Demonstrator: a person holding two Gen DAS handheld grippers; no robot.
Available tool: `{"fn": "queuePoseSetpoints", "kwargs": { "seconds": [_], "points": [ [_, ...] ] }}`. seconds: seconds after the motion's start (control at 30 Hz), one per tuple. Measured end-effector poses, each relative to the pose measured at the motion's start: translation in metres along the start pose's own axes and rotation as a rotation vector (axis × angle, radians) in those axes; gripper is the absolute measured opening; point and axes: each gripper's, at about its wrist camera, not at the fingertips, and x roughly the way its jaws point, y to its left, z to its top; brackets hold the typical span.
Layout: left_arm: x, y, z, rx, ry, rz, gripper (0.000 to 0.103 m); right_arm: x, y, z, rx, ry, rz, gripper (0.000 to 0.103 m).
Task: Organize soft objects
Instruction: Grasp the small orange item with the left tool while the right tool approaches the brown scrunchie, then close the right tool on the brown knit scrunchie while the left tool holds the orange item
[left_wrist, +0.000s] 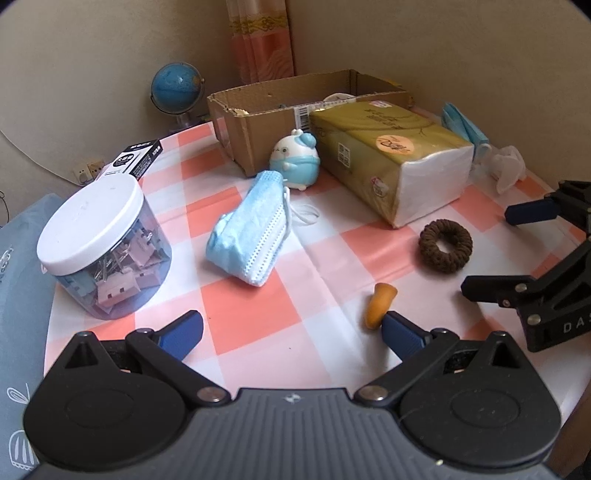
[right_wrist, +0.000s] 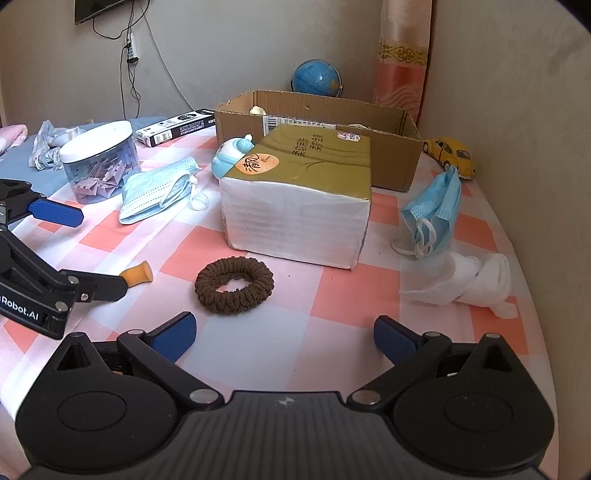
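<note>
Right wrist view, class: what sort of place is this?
Probably a room at home: a table with a checked cloth, a globe by a curtain, and a yellow toy car.

tissue pack (right_wrist: 295, 206) fronting box (right_wrist: 391, 122), sides open

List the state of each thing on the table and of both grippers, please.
left gripper: open, empty
right gripper: open, empty
cardboard box: open on top
clip jar: lid on
tissue pack: lying flat
hair scrunchie: flat, untouched
face mask: folded
white cloth: crumpled
</note>
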Motion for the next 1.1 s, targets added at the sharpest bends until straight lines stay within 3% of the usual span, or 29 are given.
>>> {"fn": "queuePoseSetpoints", "kwargs": {
  "seconds": [0.2, 0.27, 0.33, 0.43, 0.57, 0.83, 1.1],
  "points": [
    [-0.01, -0.007, 0.0, 0.041, -0.019, 0.02, 0.096, -0.001, 0.0, -0.001, 0.0, -0.006, -0.001, 0.103],
    [-0.015, -0.011, -0.001, 0.055, -0.033, -0.011, 0.086, -0.001, 0.0, -0.001, -0.001, -0.01, 0.0, 0.103],
    [-0.016, -0.016, -0.002, 0.076, -0.031, -0.032, 0.067, -0.002, 0.0, -0.002, -0.002, -0.013, 0.002, 0.103],
    [-0.014, -0.023, -0.003, 0.109, -0.041, -0.067, 0.053, -0.003, 0.0, -0.004, -0.004, -0.016, 0.005, 0.103],
    [-0.013, -0.029, 0.0, 0.137, -0.048, -0.112, 0.049, -0.005, -0.001, -0.005, -0.009, -0.019, 0.012, 0.103],
    [-0.007, -0.036, 0.006, 0.142, -0.045, -0.196, 0.019, -0.005, -0.001, -0.007, -0.012, -0.024, 0.015, 0.103],
    [-0.01, -0.032, 0.003, 0.134, -0.047, -0.195, 0.01, -0.005, 0.001, -0.006, -0.005, -0.021, 0.006, 0.103]
  ]
}}
